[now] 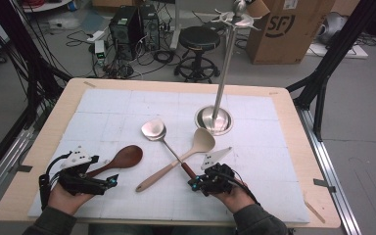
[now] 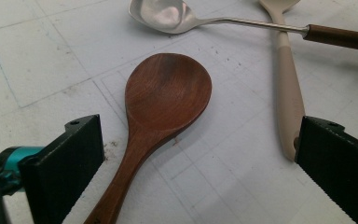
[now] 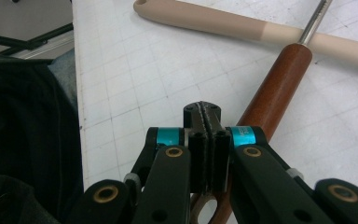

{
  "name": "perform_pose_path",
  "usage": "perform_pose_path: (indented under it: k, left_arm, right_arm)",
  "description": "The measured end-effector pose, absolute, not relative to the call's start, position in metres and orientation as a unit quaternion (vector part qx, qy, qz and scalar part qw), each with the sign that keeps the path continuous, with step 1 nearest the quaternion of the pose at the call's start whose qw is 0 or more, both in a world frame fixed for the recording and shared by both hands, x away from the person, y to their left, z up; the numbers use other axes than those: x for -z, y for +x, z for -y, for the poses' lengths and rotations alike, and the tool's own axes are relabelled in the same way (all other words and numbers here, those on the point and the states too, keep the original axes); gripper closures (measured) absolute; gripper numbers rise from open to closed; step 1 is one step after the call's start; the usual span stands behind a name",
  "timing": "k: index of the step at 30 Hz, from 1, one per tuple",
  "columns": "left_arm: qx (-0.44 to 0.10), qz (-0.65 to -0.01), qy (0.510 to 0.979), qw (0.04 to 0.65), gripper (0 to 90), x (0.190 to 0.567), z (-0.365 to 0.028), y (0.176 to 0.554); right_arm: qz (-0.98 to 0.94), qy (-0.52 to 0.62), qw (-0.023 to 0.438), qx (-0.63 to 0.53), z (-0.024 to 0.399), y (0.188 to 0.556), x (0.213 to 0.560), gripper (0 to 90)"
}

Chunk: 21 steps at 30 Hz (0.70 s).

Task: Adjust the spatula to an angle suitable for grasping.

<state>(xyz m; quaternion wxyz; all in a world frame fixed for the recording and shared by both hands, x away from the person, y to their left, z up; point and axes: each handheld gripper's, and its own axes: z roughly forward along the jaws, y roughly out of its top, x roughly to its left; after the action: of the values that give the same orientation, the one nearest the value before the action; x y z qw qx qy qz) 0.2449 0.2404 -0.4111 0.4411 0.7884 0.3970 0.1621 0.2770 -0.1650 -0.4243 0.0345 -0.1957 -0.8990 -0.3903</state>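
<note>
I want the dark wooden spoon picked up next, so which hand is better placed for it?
Left. The left tongs stand open with the dark wooden spoon handle between them, so closing should grip it. The right tongs are shut beside the metal ladle.

Wooden spoon (image 2: pixel 165 100) handle runs off the left gripper view's bottom edge; the steel ladle's (image 2: pixel 168 14) bowl is clipped at the top; right gripper (image 3: pixel 206 121) hides the brown handle's (image 3: pixel 272 88) end.
</note>
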Motion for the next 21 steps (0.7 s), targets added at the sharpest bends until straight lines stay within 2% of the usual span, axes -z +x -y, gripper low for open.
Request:
perform_pose_path:
  k: [21]
  left_arm:
    - [-0.162,-0.397,0.788,0.441,2.0,0.411,-0.240,0.245]
  right_arm:
    - [0.894,-0.218,0.020,0.390,0.183,0.281,0.421,89.6]
